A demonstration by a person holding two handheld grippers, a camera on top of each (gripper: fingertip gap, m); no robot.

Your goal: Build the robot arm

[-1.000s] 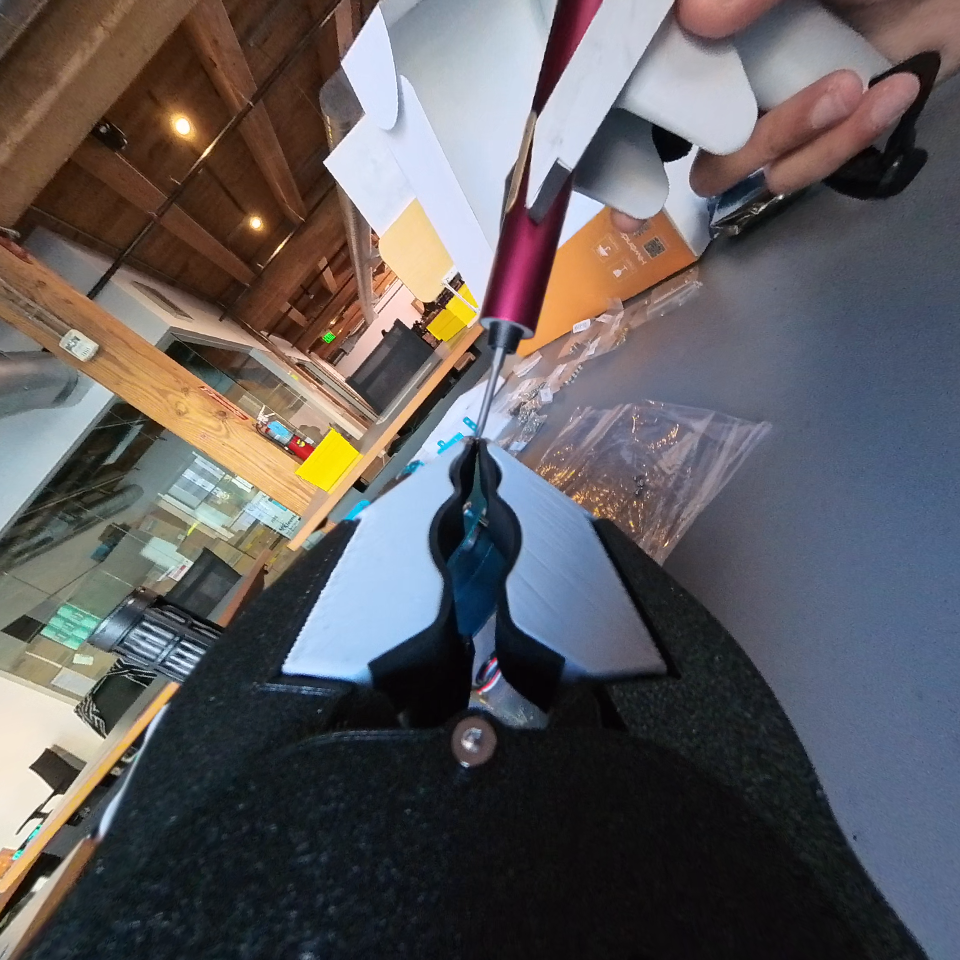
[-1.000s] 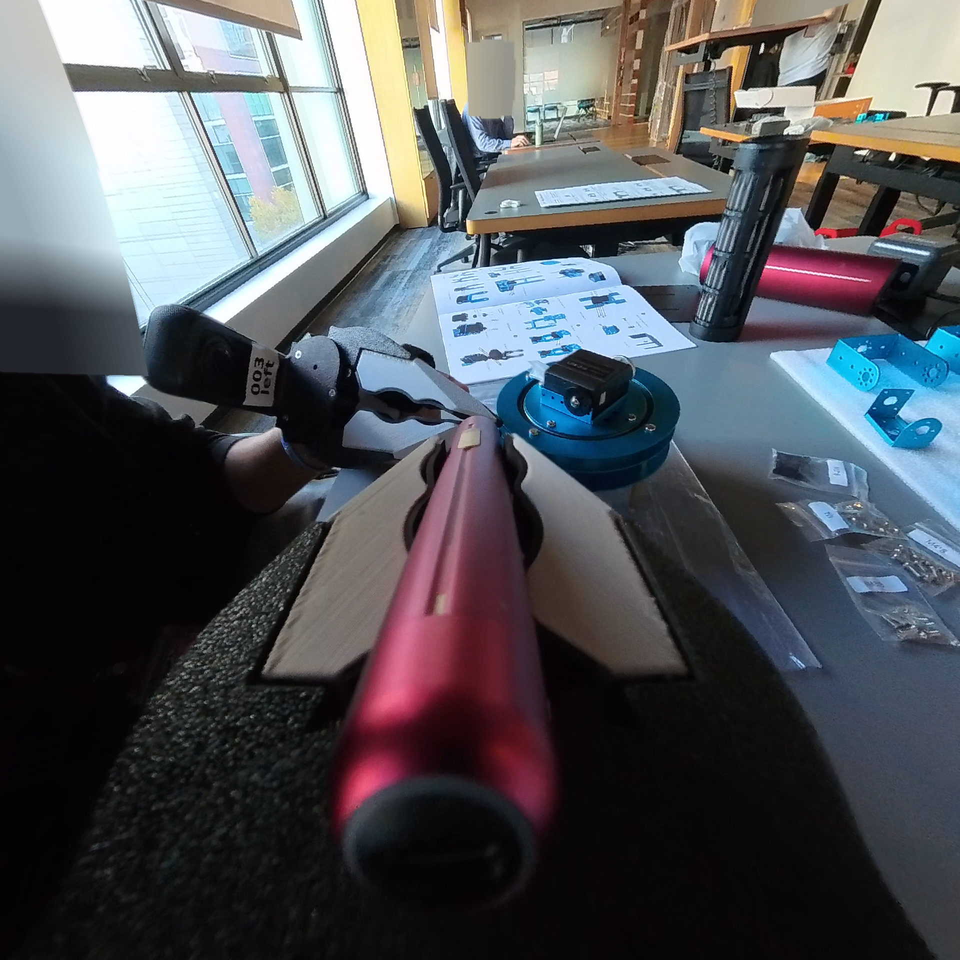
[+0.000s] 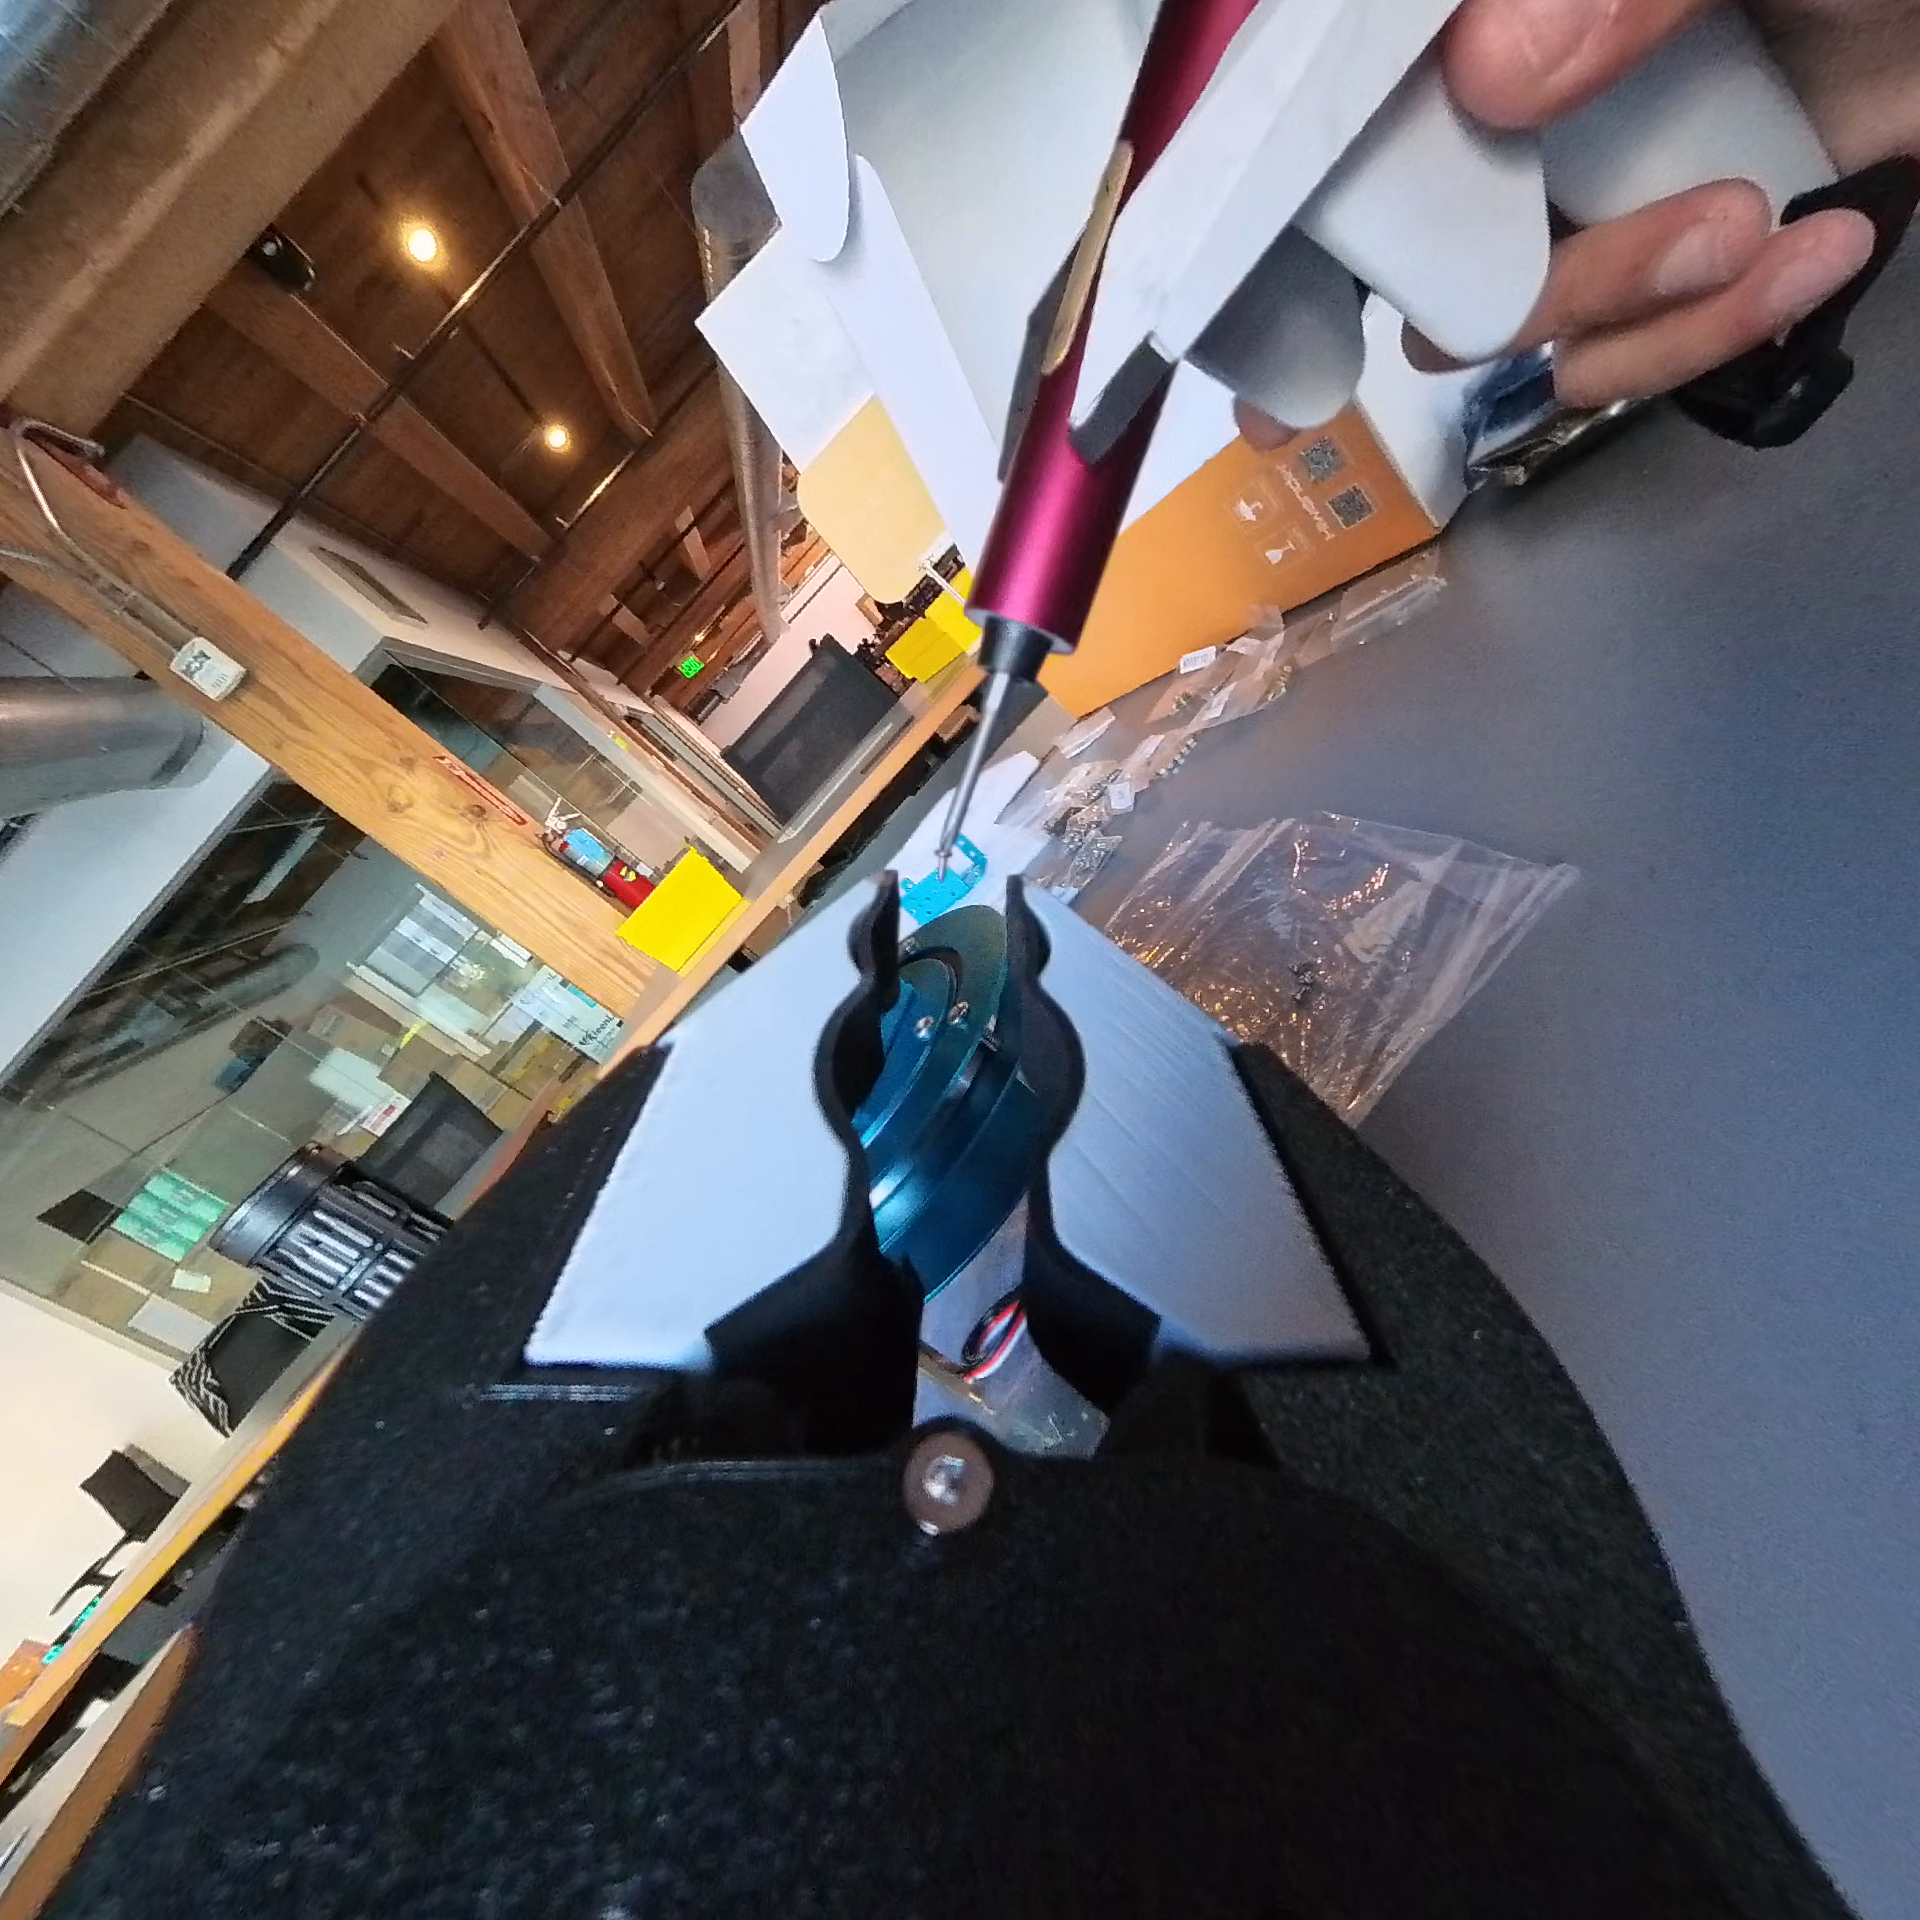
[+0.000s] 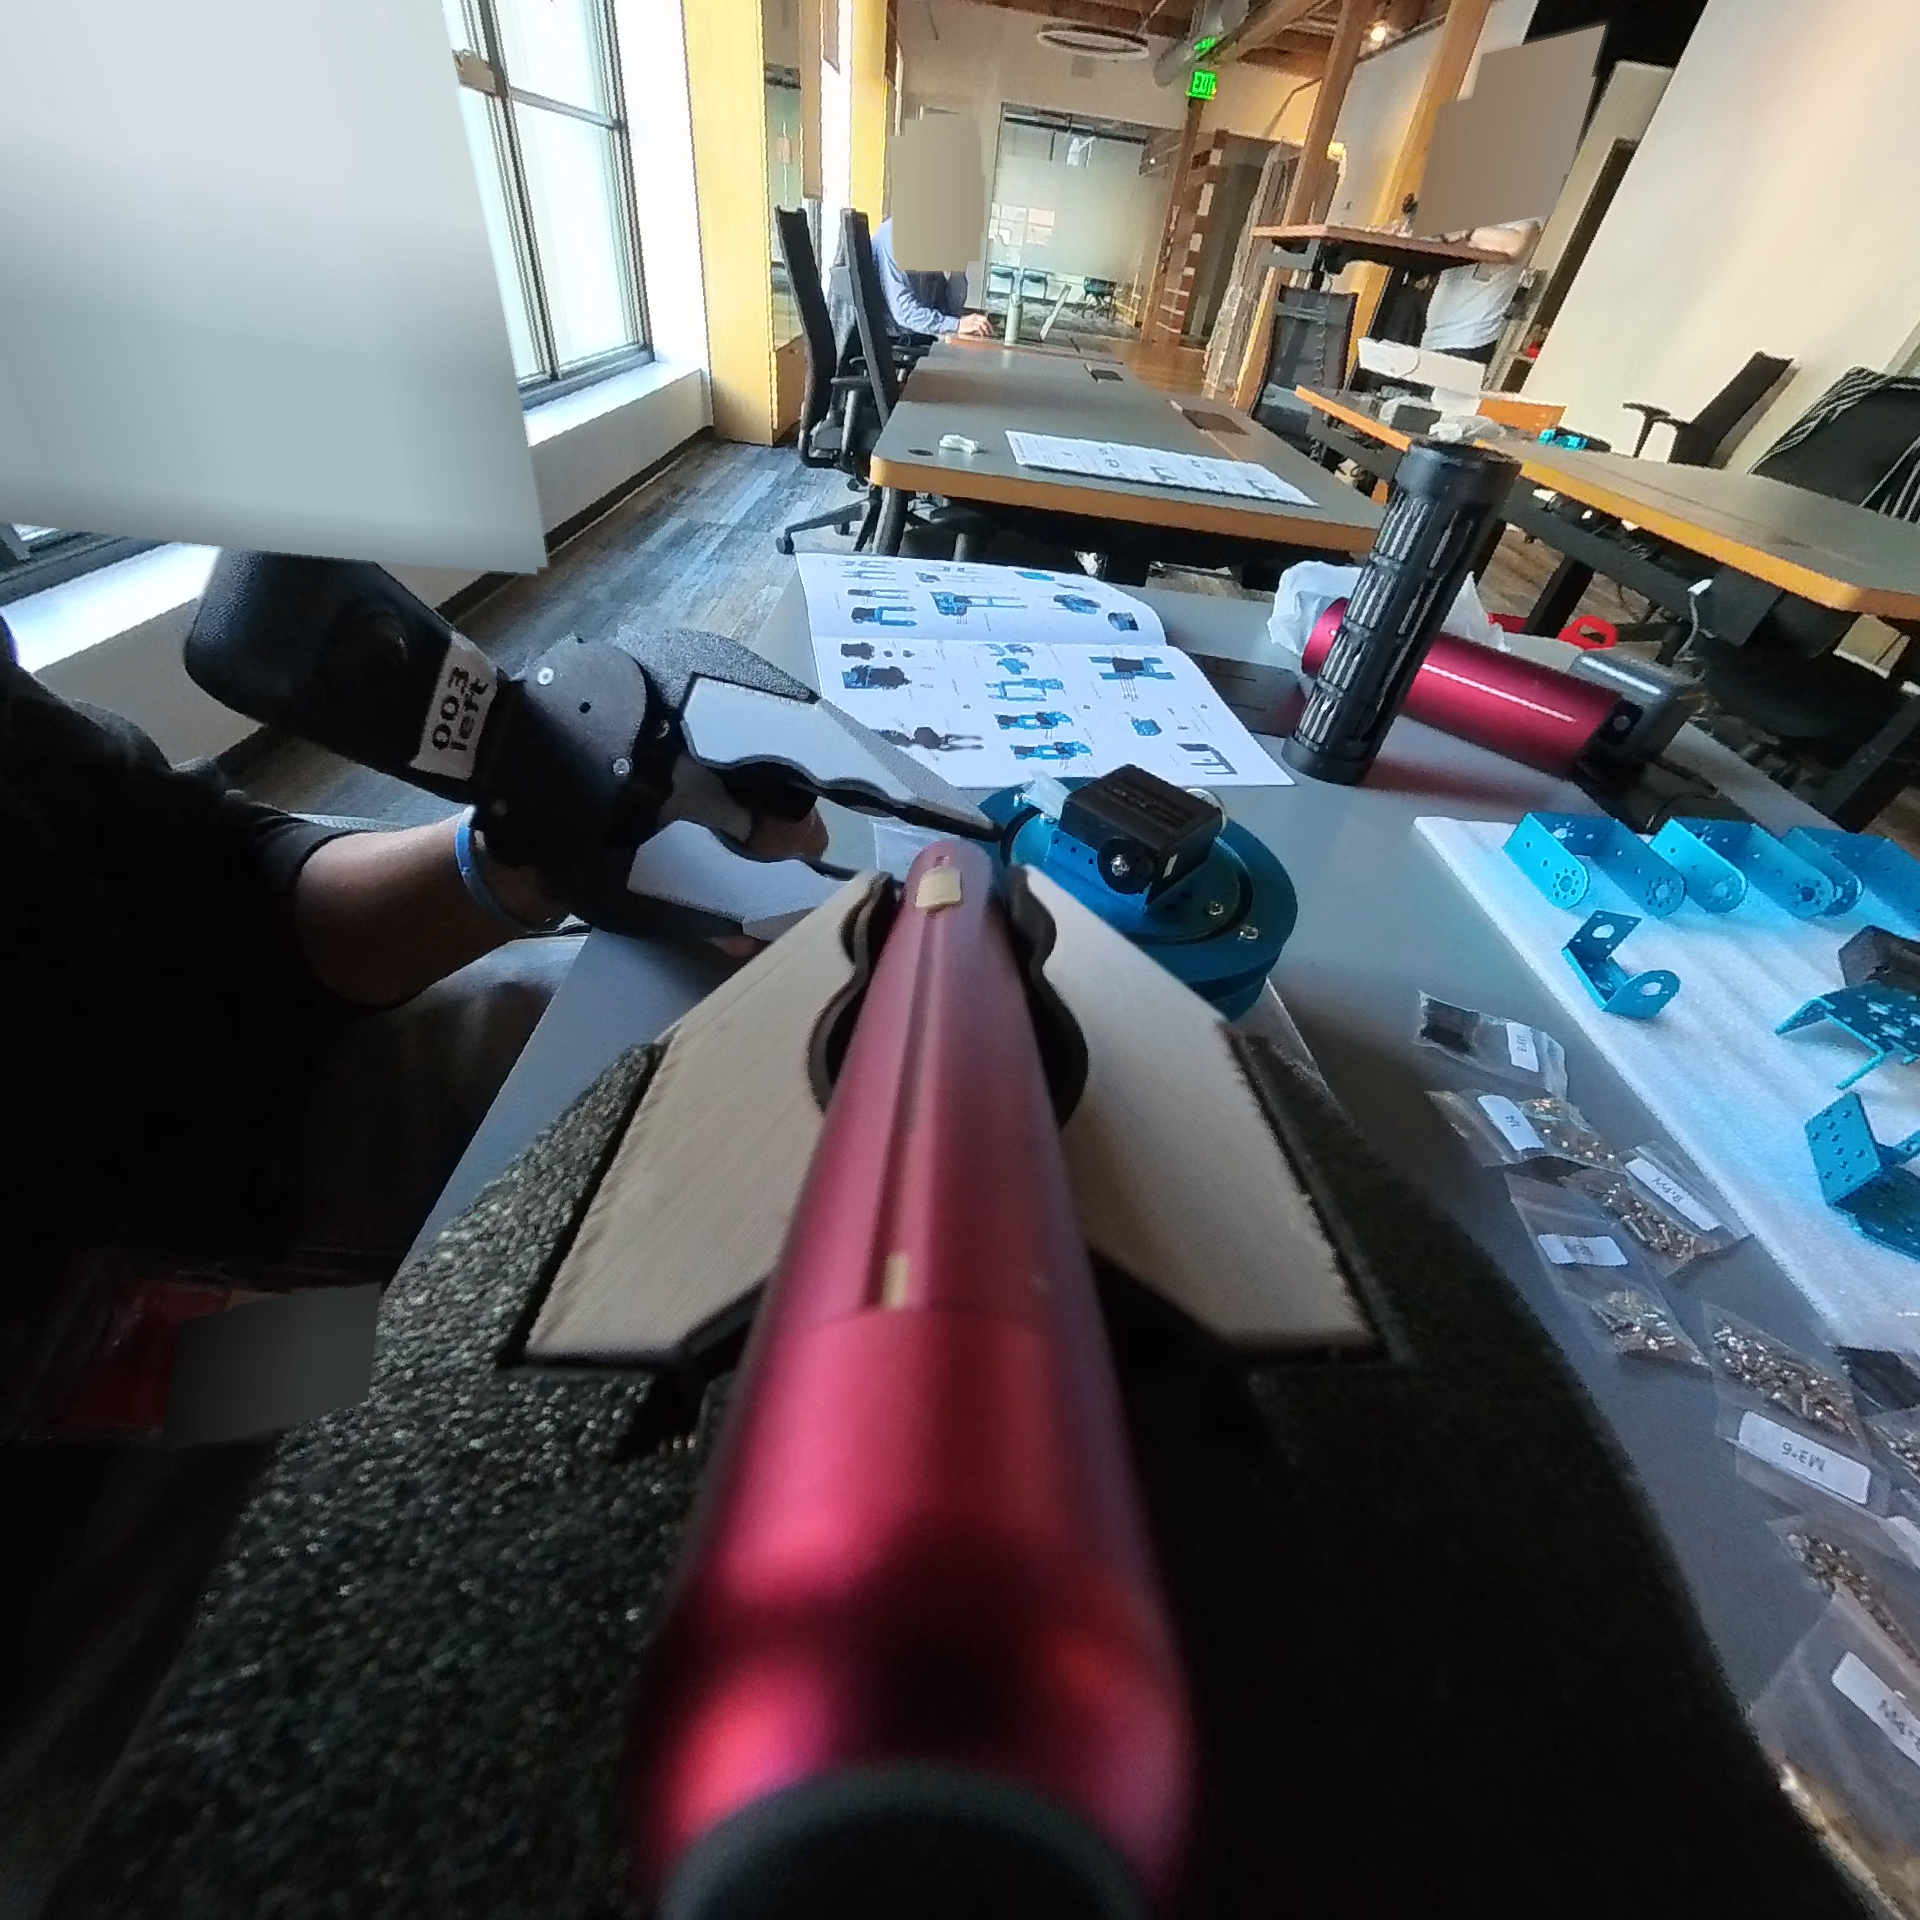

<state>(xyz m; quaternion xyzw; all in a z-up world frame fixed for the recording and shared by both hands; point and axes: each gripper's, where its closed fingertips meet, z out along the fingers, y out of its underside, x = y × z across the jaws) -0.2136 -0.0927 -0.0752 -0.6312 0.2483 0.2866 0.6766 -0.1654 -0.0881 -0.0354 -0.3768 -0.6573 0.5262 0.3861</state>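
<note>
Clamped between the jaws of the right gripper point(image 4: 940, 904) is a red electric screwdriver point(image 4: 935, 1299), its thin bit point(image 3: 961, 790) poised at twelve o'clock just above the blue round base point(image 4: 1174, 935). The left gripper point(image 3: 945, 894) is seen with jaws parted around that base's edge, not visibly pinching it. A slip of the bit could be expected, since the base on the grey surface point(image 3: 1662, 935) appears unclamped.
</note>
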